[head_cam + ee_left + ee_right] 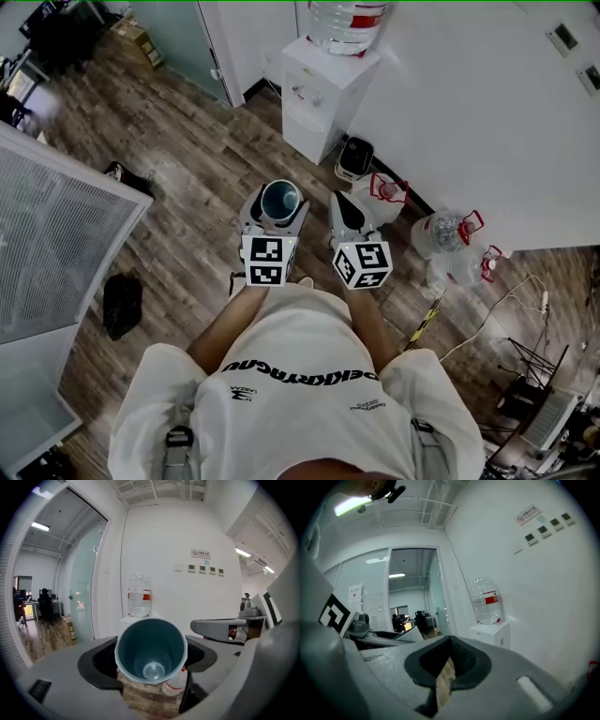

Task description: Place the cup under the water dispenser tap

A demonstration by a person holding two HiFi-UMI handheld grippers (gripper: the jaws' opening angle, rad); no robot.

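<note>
A teal cup (281,199) sits between the jaws of my left gripper (277,221), which is shut on its sides. In the left gripper view the cup (151,649) shows its open mouth to the camera and is empty. My right gripper (349,217) hangs just to the right of it, shut with nothing held; in its own view the right gripper (447,665) leaves only a thin wedge of floor between the pads. The white water dispenser (314,89) with its clear bottle (345,21) stands against the wall ahead, some way off. The dispenser (494,630) also shows ahead and to the right.
Clear water jugs (384,195) (448,232) stand on the wooden floor by the wall at the right. A small black-and-white appliance (354,157) stands beside the dispenser. A glass door (183,37) is at the left of it. A white partition (56,244) and a black bag (122,302) are at my left.
</note>
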